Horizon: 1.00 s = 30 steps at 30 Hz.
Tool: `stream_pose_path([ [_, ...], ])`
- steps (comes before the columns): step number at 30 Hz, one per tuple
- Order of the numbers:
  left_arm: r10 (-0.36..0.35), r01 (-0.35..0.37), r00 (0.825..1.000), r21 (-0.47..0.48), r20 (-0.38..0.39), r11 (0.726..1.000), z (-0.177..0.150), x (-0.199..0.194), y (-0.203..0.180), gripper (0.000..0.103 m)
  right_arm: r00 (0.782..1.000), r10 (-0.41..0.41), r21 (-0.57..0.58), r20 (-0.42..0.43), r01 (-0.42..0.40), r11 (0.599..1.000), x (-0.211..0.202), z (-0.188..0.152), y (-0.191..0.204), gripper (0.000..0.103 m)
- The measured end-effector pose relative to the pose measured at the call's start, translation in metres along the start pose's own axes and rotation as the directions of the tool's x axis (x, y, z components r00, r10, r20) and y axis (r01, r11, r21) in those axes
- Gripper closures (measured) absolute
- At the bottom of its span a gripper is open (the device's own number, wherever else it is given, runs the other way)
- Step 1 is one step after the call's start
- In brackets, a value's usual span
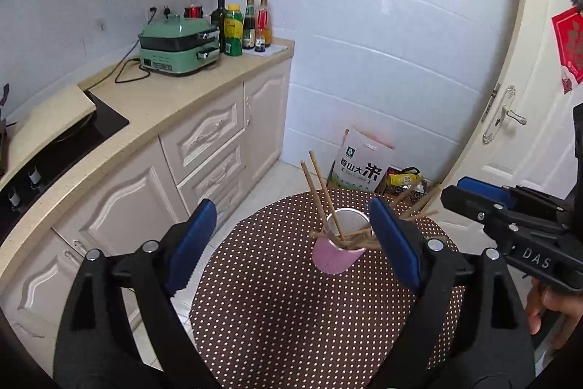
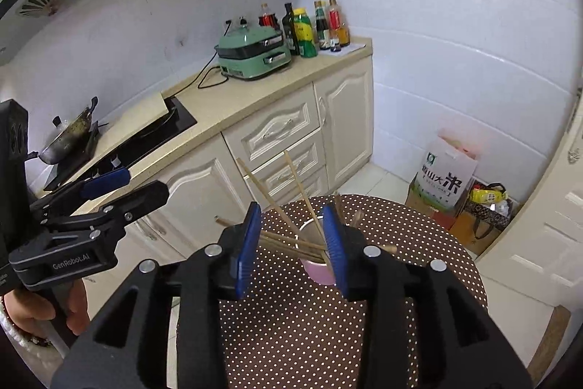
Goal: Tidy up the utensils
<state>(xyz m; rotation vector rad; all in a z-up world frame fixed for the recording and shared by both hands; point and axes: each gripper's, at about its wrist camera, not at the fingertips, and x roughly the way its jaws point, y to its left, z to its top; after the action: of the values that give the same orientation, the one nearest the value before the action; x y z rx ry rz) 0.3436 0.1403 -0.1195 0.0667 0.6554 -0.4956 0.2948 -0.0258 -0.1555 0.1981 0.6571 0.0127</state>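
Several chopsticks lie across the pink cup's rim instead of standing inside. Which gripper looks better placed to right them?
Probably the right gripper: its open jaws already frame the chopsticks lying across the pink cup. The left gripper is open wider, with the cup off toward its right finger.

Right finger of the left gripper (image 1: 295, 245) is covering the pink cup's (image 1: 333, 256) 3 o'clock side and several chopsticks (image 1: 319, 192). Right gripper (image 2: 293, 248) fingers are hiding the cup's base. Picture edges at 6 o'clock are cropping the dotted table (image 1: 291, 316); bottle labels (image 2: 304, 31) are reading too small.
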Motion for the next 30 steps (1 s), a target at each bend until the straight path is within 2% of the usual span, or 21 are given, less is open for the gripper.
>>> stream_pose_path([
  [7,0.022,-0.023,0.999,0.012,0.033,1.000,-0.020,-0.032,-0.004,0.015,0.996,-0.062,-0.067,0.057,0.066,0.996,-0.033,-0.016,0.019,0.059],
  [14,0.094,-0.096,0.992,0.020,0.090,0.995,-0.033,-0.060,-0.026,0.015,0.992,-0.069,-0.154,0.107,0.086,0.984,-0.059,-0.027,0.021,0.050],
  [19,0.154,-0.153,0.982,-0.018,0.107,0.988,-0.042,-0.076,-0.051,0.014,0.990,-0.045,-0.206,0.134,0.072,0.976,-0.084,-0.037,0.005,0.043],
  [24,0.222,-0.209,0.964,-0.096,0.144,0.973,-0.055,-0.101,-0.077,0.012,0.987,0.011,-0.269,0.159,0.033,0.963,-0.107,-0.049,-0.005,0.036],
  [30,0.267,-0.245,0.945,-0.134,0.187,0.960,-0.069,-0.126,-0.111,0.011,0.980,0.064,-0.279,0.191,-0.008,0.960,-0.137,-0.061,-0.021,0.028],
])
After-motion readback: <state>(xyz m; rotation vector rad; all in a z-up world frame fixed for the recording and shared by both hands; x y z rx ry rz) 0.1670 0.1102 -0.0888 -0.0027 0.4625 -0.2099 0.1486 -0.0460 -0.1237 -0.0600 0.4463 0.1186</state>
